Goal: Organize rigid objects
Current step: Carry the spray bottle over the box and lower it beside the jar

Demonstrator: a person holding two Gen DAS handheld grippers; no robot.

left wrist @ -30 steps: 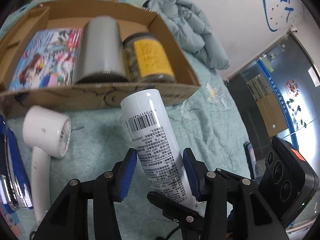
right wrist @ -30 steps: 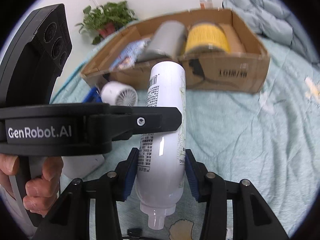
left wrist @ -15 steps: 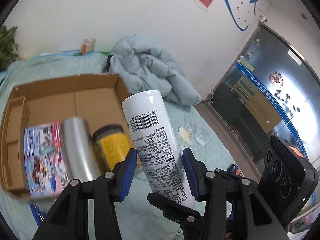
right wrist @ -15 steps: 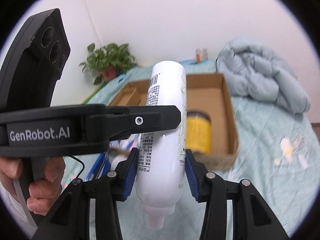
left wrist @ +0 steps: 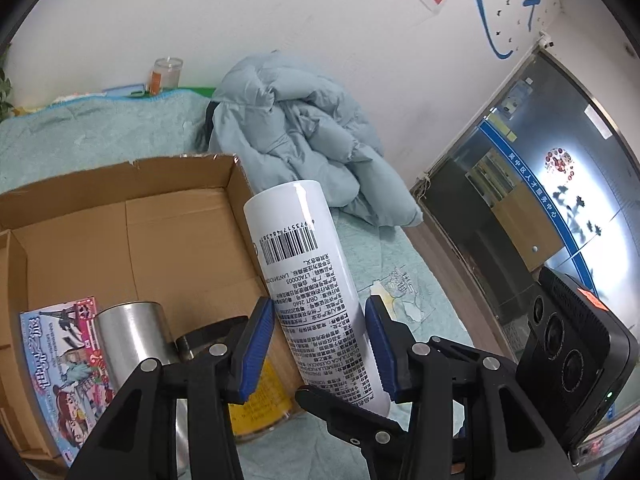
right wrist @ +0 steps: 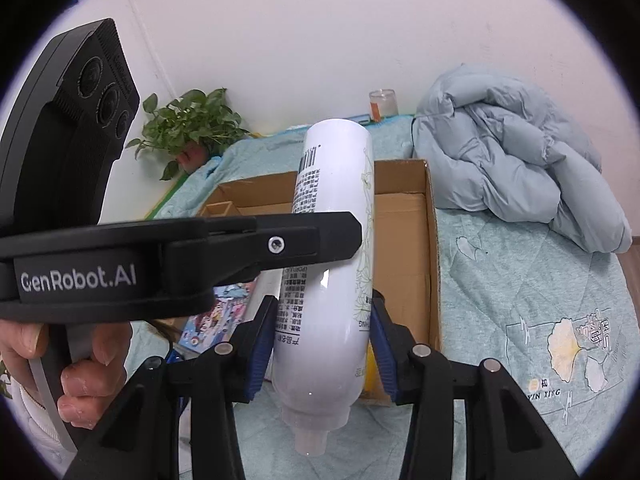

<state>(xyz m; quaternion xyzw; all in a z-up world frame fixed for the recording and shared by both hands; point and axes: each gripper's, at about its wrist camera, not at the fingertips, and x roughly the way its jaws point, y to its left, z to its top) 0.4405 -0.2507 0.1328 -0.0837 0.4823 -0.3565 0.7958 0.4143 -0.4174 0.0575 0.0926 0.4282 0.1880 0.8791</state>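
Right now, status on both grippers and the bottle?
Left gripper and right gripper both shut on white cylindrical plastic bottle, held above brown cardboard box. Steel tumbler and yellow-labelled jar already inside.

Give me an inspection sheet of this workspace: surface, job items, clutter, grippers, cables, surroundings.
Surface: teal quilted bedspread with a printed leaf motif.
Job's things: white bottle, neck toward the cameras, held over the open cardboard box; inside the box lie a colourful booklet, a steel cylinder and a yellow-labelled jar.
Clutter: pale blue puffer jacket heaped beside the box.
Grippers: left gripper and right gripper are both shut on the white bottle.
Cables: nothing seen.
Surroundings: white wall, potted plant, glass jar by the wall, glass door.
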